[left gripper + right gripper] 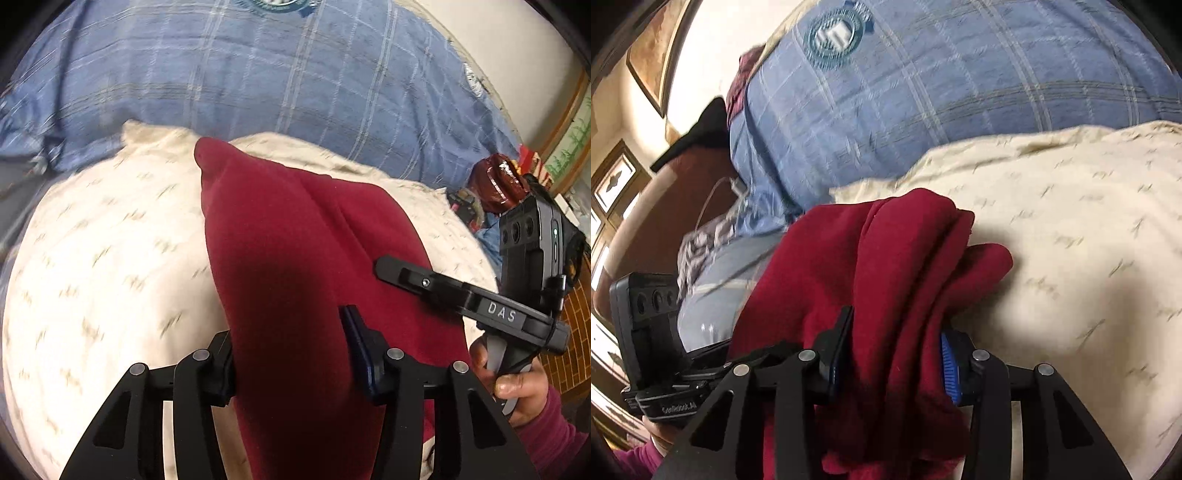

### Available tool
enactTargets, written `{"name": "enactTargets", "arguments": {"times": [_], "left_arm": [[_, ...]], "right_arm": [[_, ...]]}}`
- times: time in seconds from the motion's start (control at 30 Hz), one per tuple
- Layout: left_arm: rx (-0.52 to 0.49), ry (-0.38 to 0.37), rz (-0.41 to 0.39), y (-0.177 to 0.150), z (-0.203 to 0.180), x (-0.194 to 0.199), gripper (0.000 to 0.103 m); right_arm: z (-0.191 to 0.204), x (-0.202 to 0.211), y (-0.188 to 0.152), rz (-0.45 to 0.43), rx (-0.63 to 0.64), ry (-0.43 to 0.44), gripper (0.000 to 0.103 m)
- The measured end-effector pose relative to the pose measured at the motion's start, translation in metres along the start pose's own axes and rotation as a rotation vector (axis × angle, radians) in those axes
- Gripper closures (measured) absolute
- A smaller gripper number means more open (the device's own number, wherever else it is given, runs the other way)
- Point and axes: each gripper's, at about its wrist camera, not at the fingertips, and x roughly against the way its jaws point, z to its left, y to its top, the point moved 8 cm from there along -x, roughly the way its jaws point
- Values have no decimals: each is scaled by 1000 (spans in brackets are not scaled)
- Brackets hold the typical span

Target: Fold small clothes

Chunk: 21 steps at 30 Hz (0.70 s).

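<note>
left tongs (291, 354) clenched on red garment (295, 240); right tongs (892, 347) clenched on same garment, bunched folds. garment over cream cloth (110, 258), blue checked bedding (258, 74) at 12 o'clock.

**Garment on the cloth, between 2 grippers**

The garment (280, 251) lies on the cloth (103, 258). Relative to the garment: the left gripper (291, 354) clamps its near end, the right gripper (890, 354) clamps bunched folds, the cloth spreads beneath it and to both sides, and the bedcover (258, 85) lies behind it, under the cloth.
</note>
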Motion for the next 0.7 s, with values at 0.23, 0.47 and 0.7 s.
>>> {"name": "enactTargets", "arguments": {"times": [0.23,0.47,0.7], "left_arm": [[65,62,-5,-21,8,13,45],[17,173,-74,-26,6,38,41],[-16,243,-89,-45,-2,51,32]], "right_arm": [[-5,20,-1,6,29,-120,47],[49,62,-1,-49,190,-79,51],[53,16,-58,94,361,-234,73]]}}
